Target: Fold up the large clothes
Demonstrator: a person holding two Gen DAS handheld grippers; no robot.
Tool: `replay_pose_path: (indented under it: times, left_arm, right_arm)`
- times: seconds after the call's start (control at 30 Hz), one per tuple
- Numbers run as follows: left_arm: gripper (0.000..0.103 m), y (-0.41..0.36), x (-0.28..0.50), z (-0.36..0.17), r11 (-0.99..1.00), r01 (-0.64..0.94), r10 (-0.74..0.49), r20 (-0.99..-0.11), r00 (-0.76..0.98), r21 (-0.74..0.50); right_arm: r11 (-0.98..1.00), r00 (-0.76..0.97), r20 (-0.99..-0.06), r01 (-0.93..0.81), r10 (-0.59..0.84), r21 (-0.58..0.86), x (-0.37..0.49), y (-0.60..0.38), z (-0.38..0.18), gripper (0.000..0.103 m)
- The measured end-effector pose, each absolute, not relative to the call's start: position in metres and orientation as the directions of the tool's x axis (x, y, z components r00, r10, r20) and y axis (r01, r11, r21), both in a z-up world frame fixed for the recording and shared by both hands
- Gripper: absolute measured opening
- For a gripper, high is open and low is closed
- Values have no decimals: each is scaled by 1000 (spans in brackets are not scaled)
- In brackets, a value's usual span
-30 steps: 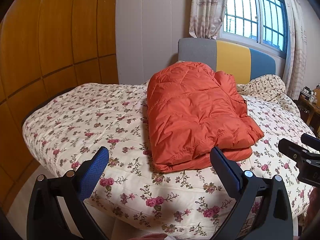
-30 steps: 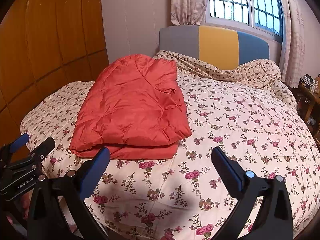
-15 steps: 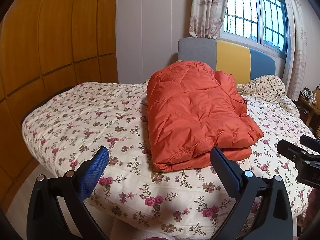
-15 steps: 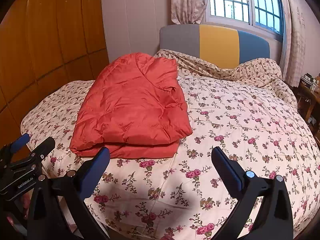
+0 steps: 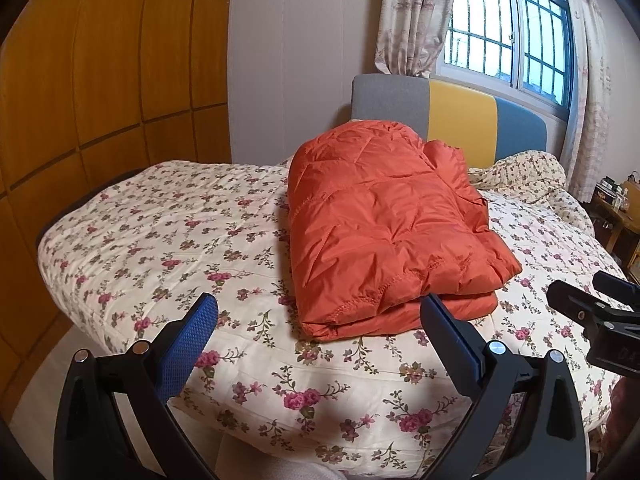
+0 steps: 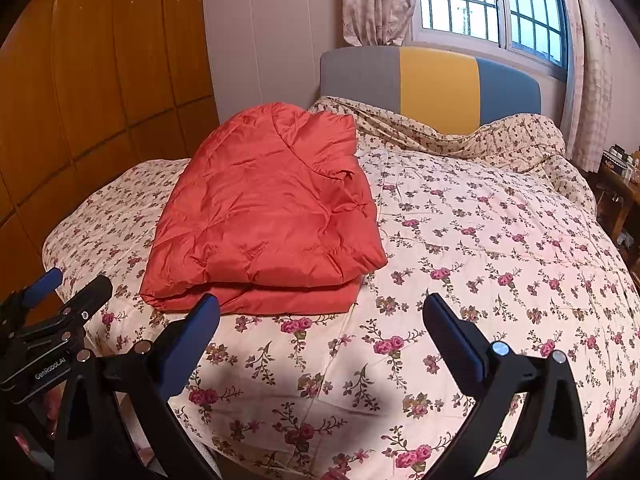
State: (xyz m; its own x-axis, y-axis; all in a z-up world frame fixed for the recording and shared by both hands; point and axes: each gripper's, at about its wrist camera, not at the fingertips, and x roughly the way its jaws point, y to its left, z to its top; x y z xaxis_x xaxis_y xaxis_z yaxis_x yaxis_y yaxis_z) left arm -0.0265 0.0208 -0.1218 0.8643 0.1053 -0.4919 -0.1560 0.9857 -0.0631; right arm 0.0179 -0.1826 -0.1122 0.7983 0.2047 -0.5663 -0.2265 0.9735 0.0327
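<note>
The largest thing seen is the bed (image 5: 168,240), covered by a cream quilt (image 6: 480,248) printed with small red flowers; it fills the middle and lower part of both views. Behind it, at about 12 o'clock, a headboard (image 6: 436,88) in grey, yellow and blue panels is set against the wall. A wooden wardrobe (image 5: 100,80) is seen from 9 to 11 o'clock, and a barred window (image 6: 492,4) with patterned curtains (image 5: 412,16) is found at 1 o'clock. A bunched fold of bedding (image 6: 520,140) is heaped along the headboard at about 2 o'clock. A small wooden side table (image 5: 620,216) with bits on it, too small to make out, is glimpsed at 3 o'clock.

The orange padded jacket (image 5: 380,224) is laid on the quilt, folded into a thick rectangle with a second layer showing under its near edge. In the left wrist view it is placed just above centre, toward 12 o'clock; in the right wrist view (image 6: 264,216) it is placed at 10 to 11 o'clock. It is touched by neither tool.

The left gripper (image 5: 318,326) is held above the near edge of the bed, its blue-padded fingers (image 5: 188,344) spread wide with nothing between them; the jacket's near edge is seen just past the tips. The right gripper (image 6: 322,324) is likewise held with its fingers (image 6: 456,336) spread wide and empty, the jacket's near corner lying just past the left tip. Each tool is partly caught in the other's view, at 3 o'clock and at 8 o'clock.
</note>
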Motion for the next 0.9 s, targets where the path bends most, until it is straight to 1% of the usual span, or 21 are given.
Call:
replay_pose_path:
  times: [0.37,0.63,0.8,0.9]
  left_arm:
    - [100,21,-26,-123,987,-143,92,-493,865,-67]
    - [100,22,-27,-123,986,-125,57,-493,868,-107]
    - [100,25,-24,-127,983,-148,72,-512,856,-109]
    - [100,27,-23,-129,982,-142,57,-522,851,-124]
  right_arm:
    - [973,795,-570,-227,207,36,18,-183,-112,101]
    - [973,790,-576,-227,211,45,19,-183,-113,101]
    - [973,785,-583,-224,210,50,21,-183,-116,101]
    - [974,782,-587,-221,210,53,22,-184,-117,101]
